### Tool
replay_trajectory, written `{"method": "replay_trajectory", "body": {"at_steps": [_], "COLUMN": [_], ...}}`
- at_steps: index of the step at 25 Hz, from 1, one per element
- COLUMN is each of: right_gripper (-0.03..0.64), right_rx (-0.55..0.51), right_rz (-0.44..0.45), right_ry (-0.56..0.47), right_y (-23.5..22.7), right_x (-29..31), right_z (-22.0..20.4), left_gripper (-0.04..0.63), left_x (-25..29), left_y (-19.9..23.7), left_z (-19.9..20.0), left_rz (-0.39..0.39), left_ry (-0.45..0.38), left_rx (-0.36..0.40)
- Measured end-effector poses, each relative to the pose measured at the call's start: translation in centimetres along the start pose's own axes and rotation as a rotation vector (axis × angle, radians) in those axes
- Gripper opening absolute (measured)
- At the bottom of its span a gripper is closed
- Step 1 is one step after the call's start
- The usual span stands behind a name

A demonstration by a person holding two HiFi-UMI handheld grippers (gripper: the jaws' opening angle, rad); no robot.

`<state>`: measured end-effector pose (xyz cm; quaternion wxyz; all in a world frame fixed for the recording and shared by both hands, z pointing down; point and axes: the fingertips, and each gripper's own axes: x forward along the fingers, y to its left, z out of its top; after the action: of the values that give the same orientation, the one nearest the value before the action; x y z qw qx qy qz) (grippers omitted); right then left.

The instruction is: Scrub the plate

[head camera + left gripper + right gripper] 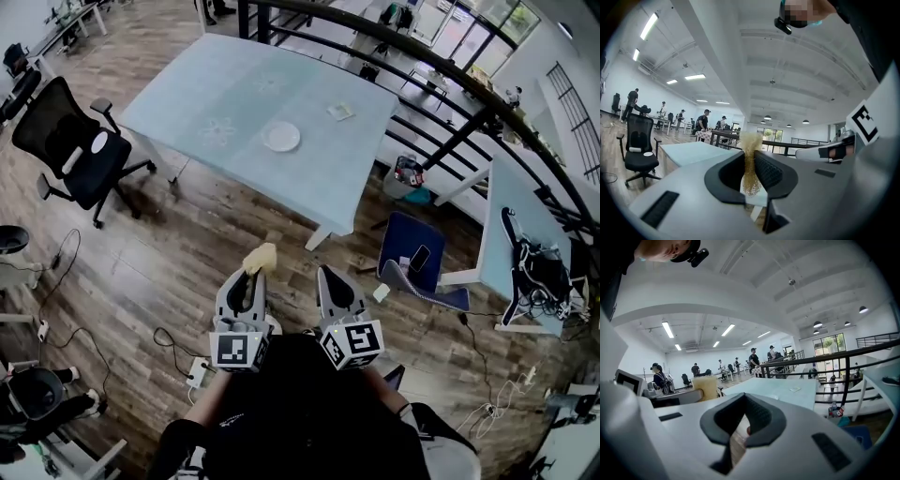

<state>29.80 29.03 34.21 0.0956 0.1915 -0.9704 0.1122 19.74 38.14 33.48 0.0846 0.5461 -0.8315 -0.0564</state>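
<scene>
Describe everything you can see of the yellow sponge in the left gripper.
The yellow sponge is a pale yellow-tan pad with a coarse, porous look. It is squeezed thin between the left gripper's jaws, its far end sticking out past their tips. Only the jaws touch it; it is held in the air above the wooden floor.

An open-plan office: black swivel office chair (80, 155), pale blue rectangular table (206, 84), black metal railing (450, 141), long white ceiling strip lights (649, 26), people at distant desks (703, 123).
</scene>
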Motion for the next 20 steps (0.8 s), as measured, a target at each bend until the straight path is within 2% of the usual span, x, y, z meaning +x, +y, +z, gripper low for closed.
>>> {"method": "replay_trajectory", "body": {"at_steps": [8,13,20], "right_gripper": [0.009,0.009,0.009], "right_rx": [0.014,0.013,0.021], "right_rz": [-0.039,-0.067,-0.110], "right_ry": [-0.021,-0.010,0.007], "right_y": [2.3,2.3,0.9], "right_x": [5.0,6.3,7.5], "right_z": [0.1,0.0,0.2], "left_gripper": [0.064,0.064,0.064], "left_x": [2.6,3.6,5.6], "left_y": [5.0,5.9,6.5], "left_z": [0.7,0.0,0.1], "left_rz": [-0.058,-0.105,-0.114], "left_ry": [0.005,0.001,0.031], "left_rx": [0.001,0.016,0.012]}}
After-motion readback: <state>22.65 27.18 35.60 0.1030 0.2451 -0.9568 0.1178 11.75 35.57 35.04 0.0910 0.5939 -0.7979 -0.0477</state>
